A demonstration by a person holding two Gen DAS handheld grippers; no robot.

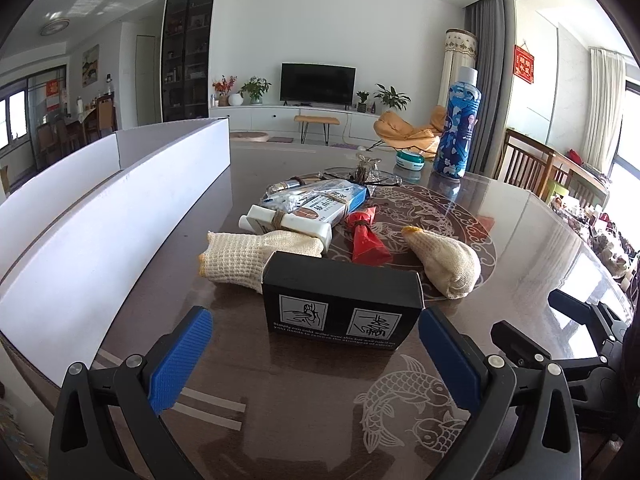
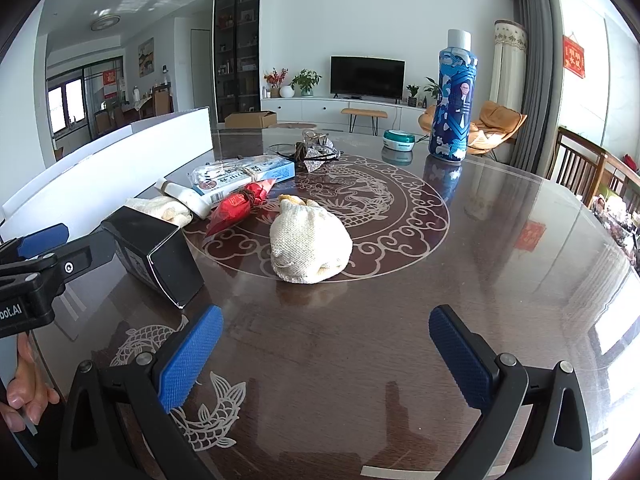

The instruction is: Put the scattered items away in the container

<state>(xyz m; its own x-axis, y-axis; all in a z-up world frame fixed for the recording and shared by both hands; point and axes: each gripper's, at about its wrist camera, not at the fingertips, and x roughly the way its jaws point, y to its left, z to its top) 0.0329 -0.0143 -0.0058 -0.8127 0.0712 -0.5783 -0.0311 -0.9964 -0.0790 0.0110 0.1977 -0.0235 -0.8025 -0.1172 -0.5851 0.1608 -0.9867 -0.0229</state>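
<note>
Bright daylight from right-side windows; glare on glossy tabletop [image 2: 500, 240] right edge; sharp focus, heavy fisheye edge warping.

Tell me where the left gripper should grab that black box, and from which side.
Grip the black box across its two short ends, coming straight in from the near side. It lies flat with its printed long face toward the left gripper, whose open fingers already flank it. The white container waits to the left.

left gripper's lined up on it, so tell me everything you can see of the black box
The black box is a small matte cardboard carton with white hand-washing pictograms and small white print on its near face. It looks closed, lies flat on the glass-topped table, just ahead of the open left gripper, untouched, with a knit glove behind it.
</note>
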